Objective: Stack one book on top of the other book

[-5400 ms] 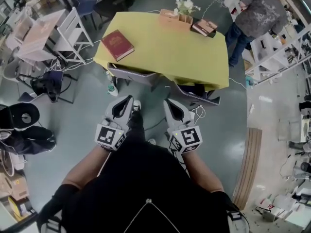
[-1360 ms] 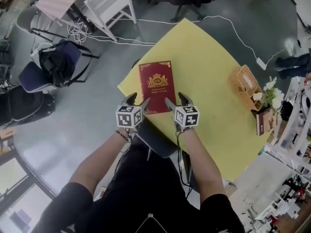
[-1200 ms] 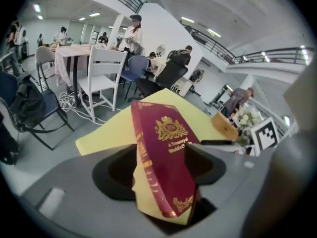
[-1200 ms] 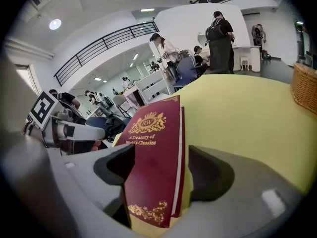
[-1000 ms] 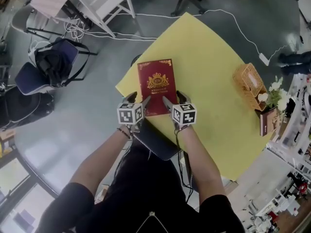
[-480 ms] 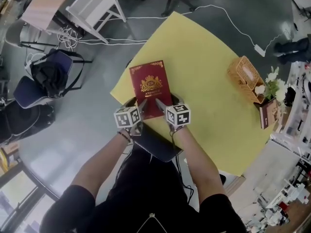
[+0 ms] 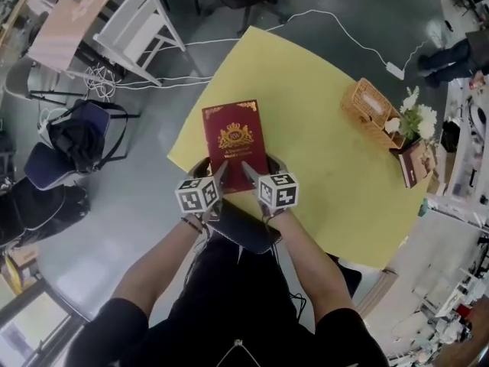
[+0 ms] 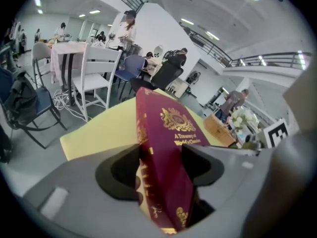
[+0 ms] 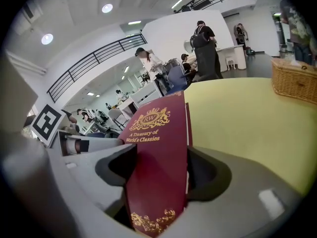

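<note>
Both grippers hold the red book [image 7: 233,140] by its near short edge. The left gripper [image 7: 214,170] has the left corner and the right gripper [image 7: 261,168] has the right corner. Their jaws have just been closing. Now the pads press on the book's two covers, so the jaws stay quite wide.

The book is at the near edge of the yellow table [image 7: 321,67], and its near end looks tipped up a bit. Its long side points away from the person. The other book [image 7: 412,163] is far off to the right, past the basket [image 7: 369,113], beside the flowers [image 7: 416,117]. The right hand is nearer to it.

The red book is flat, hard and smooth, with shiny gold print. The basket is woven.
</note>
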### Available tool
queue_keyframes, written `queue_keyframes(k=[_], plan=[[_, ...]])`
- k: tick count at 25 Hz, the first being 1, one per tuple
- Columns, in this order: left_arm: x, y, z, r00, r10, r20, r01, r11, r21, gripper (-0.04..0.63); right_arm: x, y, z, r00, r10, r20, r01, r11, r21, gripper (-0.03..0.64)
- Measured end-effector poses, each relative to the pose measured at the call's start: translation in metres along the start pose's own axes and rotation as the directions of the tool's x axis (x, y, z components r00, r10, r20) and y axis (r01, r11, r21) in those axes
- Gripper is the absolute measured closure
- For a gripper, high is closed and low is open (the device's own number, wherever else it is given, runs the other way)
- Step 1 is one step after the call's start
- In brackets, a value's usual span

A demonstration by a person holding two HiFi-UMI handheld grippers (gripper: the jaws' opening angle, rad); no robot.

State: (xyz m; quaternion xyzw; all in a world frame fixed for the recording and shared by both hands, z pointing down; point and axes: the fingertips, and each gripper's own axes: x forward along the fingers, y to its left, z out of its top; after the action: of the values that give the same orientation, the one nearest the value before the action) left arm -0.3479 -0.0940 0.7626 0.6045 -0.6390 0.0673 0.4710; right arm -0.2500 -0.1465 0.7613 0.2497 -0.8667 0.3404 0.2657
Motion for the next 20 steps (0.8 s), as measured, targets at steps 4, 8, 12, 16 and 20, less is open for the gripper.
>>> queue_keyframes(k=[4, 8, 12, 16, 20], plan=[[-0.017, -0.036, 0.017, 0.999, -0.028, 0.029, 0.027, 0.998, 0.054, 0.313, -0.038, 0.002, 0.021, 0.998, -0.027, 0.060, 0.027, 1.000, 0.006, 0.307], [-0.033, -0.072, 0.030, 0.996, -0.072, 0.046, 0.067, 0.992, 0.107, 0.313, -0.078, 0.004, 0.037, 0.990, -0.066, 0.123, 0.064, 0.998, 0.021, 0.307], [-0.050, -0.116, 0.034, 0.992, -0.121, 0.044, 0.112, 0.979, 0.168, 0.313, -0.126, 0.003, 0.045, 0.976, -0.117, 0.185, 0.110, 0.993, 0.048, 0.307], [-0.074, -0.158, 0.028, 0.985, -0.172, 0.022, 0.163, 0.962, 0.217, 0.313, -0.179, 0.007, 0.043, 0.961, -0.173, 0.218, 0.157, 0.984, 0.090, 0.307], [-0.099, -0.197, 0.013, 0.976, -0.218, -0.003, 0.212, 0.944, 0.255, 0.311, -0.231, 0.014, 0.032, 0.944, -0.224, 0.241, 0.198, 0.972, 0.128, 0.307]])
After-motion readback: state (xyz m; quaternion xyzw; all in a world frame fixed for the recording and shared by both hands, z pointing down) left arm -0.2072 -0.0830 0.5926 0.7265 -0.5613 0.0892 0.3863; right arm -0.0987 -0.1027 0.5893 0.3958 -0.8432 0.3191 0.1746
